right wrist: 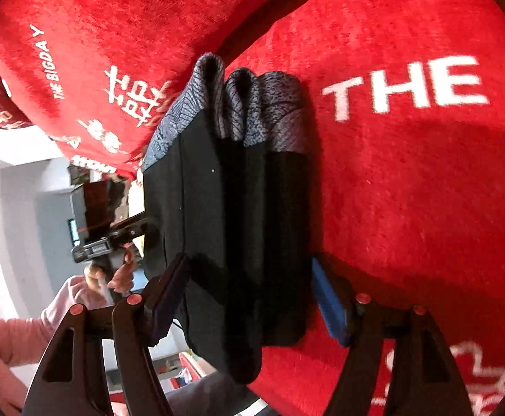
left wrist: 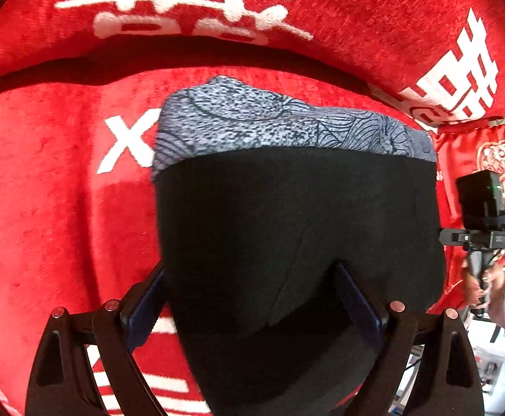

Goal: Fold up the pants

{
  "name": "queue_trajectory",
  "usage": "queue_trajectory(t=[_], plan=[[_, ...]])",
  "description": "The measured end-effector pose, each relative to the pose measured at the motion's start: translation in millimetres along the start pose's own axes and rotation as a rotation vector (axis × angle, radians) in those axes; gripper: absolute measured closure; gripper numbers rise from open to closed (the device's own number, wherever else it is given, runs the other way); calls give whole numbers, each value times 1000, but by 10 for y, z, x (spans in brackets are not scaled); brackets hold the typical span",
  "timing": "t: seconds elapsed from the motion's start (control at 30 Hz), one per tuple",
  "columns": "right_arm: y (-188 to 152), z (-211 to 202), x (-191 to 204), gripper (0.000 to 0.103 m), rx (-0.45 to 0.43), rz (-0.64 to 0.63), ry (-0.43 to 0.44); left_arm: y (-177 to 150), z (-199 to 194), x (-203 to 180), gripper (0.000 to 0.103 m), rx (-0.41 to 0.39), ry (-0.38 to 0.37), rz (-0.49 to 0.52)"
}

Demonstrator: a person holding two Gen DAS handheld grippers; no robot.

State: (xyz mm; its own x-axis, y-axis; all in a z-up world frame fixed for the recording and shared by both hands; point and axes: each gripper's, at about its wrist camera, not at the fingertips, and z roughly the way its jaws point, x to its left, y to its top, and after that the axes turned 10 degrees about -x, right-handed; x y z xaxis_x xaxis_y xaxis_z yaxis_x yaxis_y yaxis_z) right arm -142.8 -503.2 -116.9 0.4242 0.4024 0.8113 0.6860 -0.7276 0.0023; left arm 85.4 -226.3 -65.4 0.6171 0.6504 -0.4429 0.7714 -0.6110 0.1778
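Black pants, folded into thick bundle with grey patterned waistband away from camera, lie on red blanket. Left tool: fingers astride bundle, apparently pressing fabric. Right tool: fingers spread wide astride bundle edge, blue pad clear of cloth.

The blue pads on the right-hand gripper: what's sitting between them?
The folded black pants, their patterned grey waistband pointing away, fill the gap between the right gripper pads, over the red blanket. The right wrist view shows it.
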Motion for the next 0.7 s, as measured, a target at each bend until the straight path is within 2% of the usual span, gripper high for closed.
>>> queue_trajectory(t=[0.07,0.13,0.23,0.37,0.43,0.53,0.7], plan=[[39,42,-18,29,2,-7,24,-1,79,3,10,-3,-25,-20],[77,60,-28,29,-2,-1,33,28,166,-40,5,-8,-33,-32],[111,92,-16,30,4,13,9,11,201,-77,7,-30,-22,-38],[76,69,88,39,-12,7,-80,-33,72,-182,25,-89,0,-23],[60,42,133,47,-27,15,-84,-19,15,-242,37,-104,4,-27],[36,-37,198,52,-40,33,-47,-29,-141,-316,43,-125,12,-13],[-49,-163,337,55,-29,48,9,-121,-412,-464,43,-143,29,1]])
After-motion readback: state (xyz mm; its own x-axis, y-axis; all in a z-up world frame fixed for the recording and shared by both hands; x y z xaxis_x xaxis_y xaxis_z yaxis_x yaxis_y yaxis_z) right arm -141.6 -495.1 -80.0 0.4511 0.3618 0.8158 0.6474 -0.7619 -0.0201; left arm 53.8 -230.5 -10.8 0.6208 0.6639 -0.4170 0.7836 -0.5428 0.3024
